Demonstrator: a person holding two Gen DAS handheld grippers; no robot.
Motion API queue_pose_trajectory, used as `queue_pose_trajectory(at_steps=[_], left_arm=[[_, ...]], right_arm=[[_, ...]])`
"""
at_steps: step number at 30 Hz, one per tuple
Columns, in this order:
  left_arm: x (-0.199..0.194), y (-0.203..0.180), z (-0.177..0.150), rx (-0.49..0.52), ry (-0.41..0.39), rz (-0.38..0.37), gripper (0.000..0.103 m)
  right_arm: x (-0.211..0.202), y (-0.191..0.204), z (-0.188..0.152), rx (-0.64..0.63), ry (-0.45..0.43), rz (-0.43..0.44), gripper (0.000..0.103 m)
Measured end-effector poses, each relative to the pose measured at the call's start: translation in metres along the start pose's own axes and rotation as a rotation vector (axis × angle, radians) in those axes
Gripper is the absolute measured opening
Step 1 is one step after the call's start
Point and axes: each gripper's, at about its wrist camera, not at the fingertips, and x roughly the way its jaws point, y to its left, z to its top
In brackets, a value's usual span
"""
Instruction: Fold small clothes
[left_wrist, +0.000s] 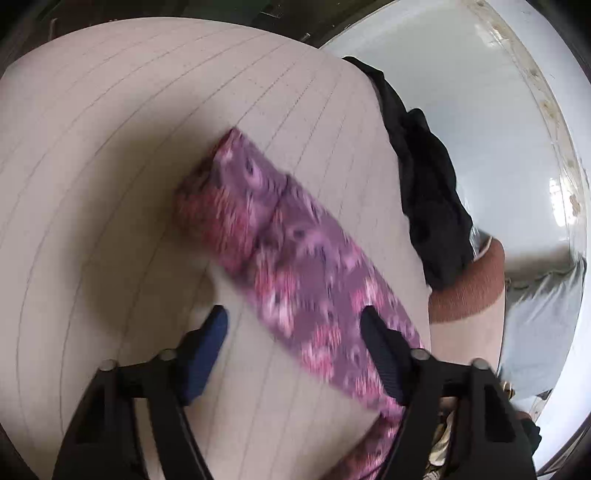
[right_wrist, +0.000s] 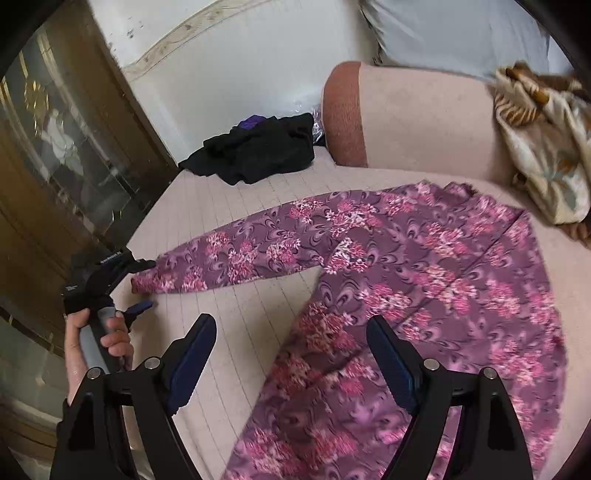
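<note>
A purple garment with pink flowers (right_wrist: 424, 280) lies spread on the pale striped bed (right_wrist: 236, 325). One long sleeve (right_wrist: 236, 254) stretches out to the left; its cuff end shows in the left wrist view (left_wrist: 236, 192). My left gripper (left_wrist: 293, 319) is open and empty just above the sleeve, with its right finger over the cloth. It also shows in the right wrist view (right_wrist: 142, 284) at the cuff. My right gripper (right_wrist: 291, 332) is open and empty above the garment's body, near the armpit.
A black heap of clothes (right_wrist: 258, 147) lies at the far edge of the bed by the white wall. A pink pillow with a rust band (right_wrist: 406, 122) and a patterned cream cloth (right_wrist: 543, 147) lie at the back right. A glass-fronted cabinet (right_wrist: 74, 147) stands left.
</note>
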Motion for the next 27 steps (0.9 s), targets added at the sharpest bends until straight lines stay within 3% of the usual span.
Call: queue_pose_trajectory(at_steps=[2,5,7,8,11,14,16,17,19,20,24,27], left_arm=[[0.014,0.008,0.013,-0.041,0.029,-0.008,0.061],[0.024,0.039,0.020,-0.221,0.029,-0.101,0.050],[0.021,0.033,0.023,-0.160,0.003,-0.030,0.010],[0.020,0.029,0.024,-0.126,-0.014,0.011,0.010],[0.008,0.017,0.015,-0.104,-0.089,0.009,0.010],[-0.026,-0.028,-0.007,0.069,-0.193,-0.018,0.010],[-0.059,-0.064,-0.037,0.236,-0.276,-0.053,0.010],[-0.068,-0.076,-0.048,0.288,-0.281,-0.096,0.010],[-0.092,-0.103,-0.086,0.401,-0.260,-0.256,0.010],[-0.098,-0.124,-0.110,0.505,-0.245,-0.325,0.010],[-0.113,-0.170,-0.201,0.878,-0.263,-0.437,0.010],[-0.109,-0.182,-0.284,1.147,-0.193,-0.508,0.010]], right_arm=[[0.009,-0.006,0.003,0.023,0.006,0.020,0.087],[0.021,-0.017,0.002,0.062,0.005,0.044,0.087],[0.024,-0.023,-0.001,0.096,0.002,0.053,0.086],[0.024,-0.029,-0.003,0.126,-0.004,0.068,0.086],[0.016,-0.033,-0.010,0.128,-0.019,0.051,0.086],[0.003,-0.038,-0.014,0.118,-0.023,0.037,0.086],[-0.009,-0.046,-0.016,0.126,-0.031,0.032,0.086],[-0.019,-0.053,-0.017,0.134,-0.042,0.021,0.086],[-0.032,-0.063,-0.021,0.154,-0.058,0.011,0.086],[-0.041,-0.072,-0.025,0.171,-0.064,0.008,0.086],[-0.061,-0.104,-0.031,0.220,-0.080,-0.044,0.086],[-0.080,-0.144,-0.032,0.300,-0.117,-0.065,0.086]])
